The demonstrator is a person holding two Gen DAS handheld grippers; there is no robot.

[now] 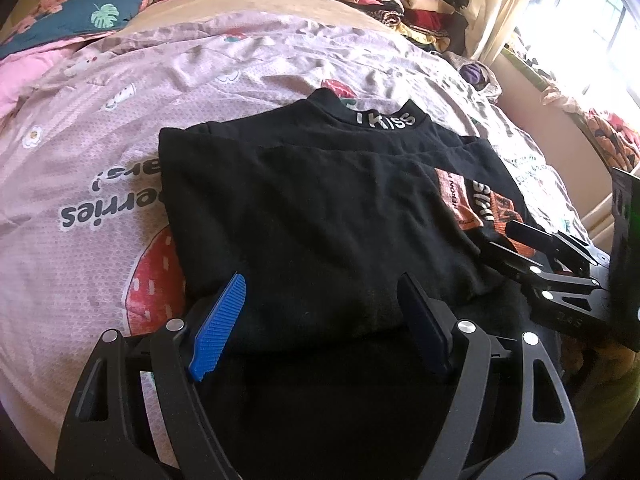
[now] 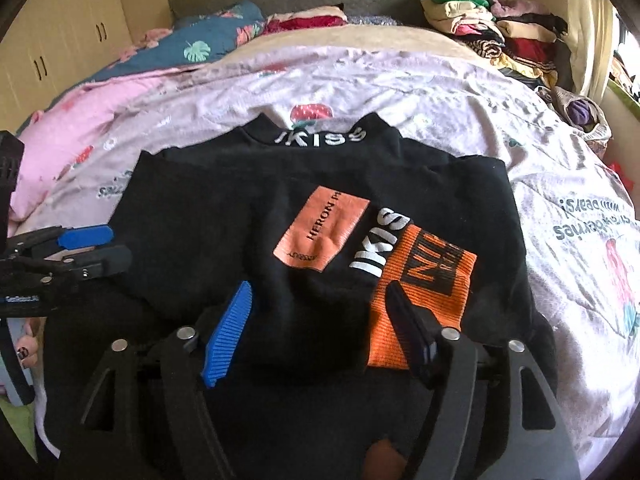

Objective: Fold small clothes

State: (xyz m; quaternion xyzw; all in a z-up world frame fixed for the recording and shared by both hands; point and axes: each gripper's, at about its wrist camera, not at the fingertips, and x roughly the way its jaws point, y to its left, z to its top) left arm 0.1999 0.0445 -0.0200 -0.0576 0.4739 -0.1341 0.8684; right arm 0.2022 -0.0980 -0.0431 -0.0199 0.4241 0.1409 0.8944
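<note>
Black sweater (image 2: 248, 216) lies folded on the pink bedsheet (image 2: 460, 100). Left gripper (image 1: 320, 312) and right gripper (image 2: 320, 324) hover at the sweater's near edge, jaws spread wide, gripping nothing.

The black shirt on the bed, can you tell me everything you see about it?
The black shirt looks like soft knit. It lies flat on the pink strawberry bedsheet, partly folded, collar pointing away with white letters across it. A sleeve lies folded over the front, showing an orange patch and a ribbed orange cuff. The left tongs and right tongs are both open at its near edge.
</note>
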